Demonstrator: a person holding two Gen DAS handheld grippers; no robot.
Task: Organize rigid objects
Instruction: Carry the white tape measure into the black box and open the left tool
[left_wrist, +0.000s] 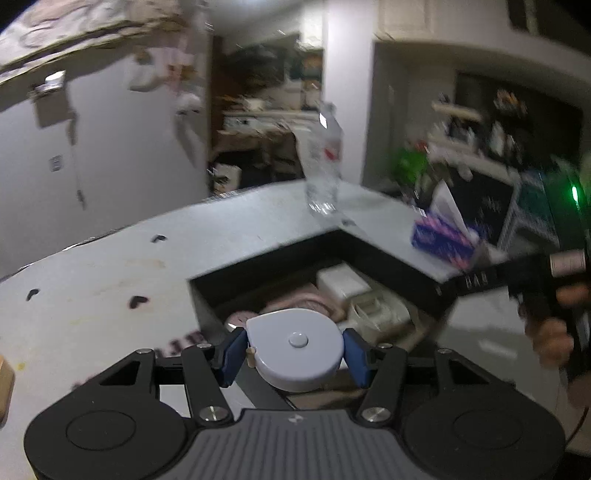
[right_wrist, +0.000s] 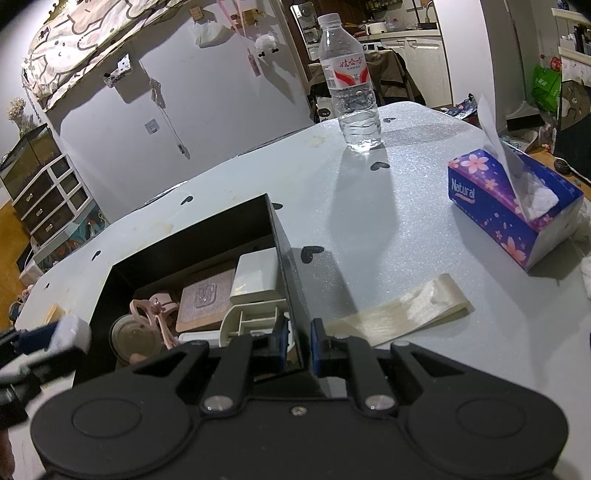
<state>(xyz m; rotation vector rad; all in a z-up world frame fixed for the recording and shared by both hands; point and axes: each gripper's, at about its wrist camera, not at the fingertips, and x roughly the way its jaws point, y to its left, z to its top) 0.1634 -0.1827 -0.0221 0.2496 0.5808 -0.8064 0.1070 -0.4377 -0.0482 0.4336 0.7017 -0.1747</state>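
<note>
Left gripper (left_wrist: 294, 350) has the round white tape measure (left_wrist: 295, 349) pinched between its pads — black box (left_wrist: 388, 266) just ahead. Right gripper (right_wrist: 298, 341) clamps that box's wall (right_wrist: 291, 295).

bottles: 1 (right_wrist: 349, 85) | tissue boxes: 1 (right_wrist: 506, 206) | black boxes: 1 (right_wrist: 284, 236) | tape measures: 1 (left_wrist: 295, 347) | grippers: 2 – left (left_wrist: 295, 350), right (right_wrist: 298, 338) | white adapters: 1 (right_wrist: 256, 273) | coasters: 1 (right_wrist: 205, 299) | plastic strips: 1 (right_wrist: 399, 314)
</note>
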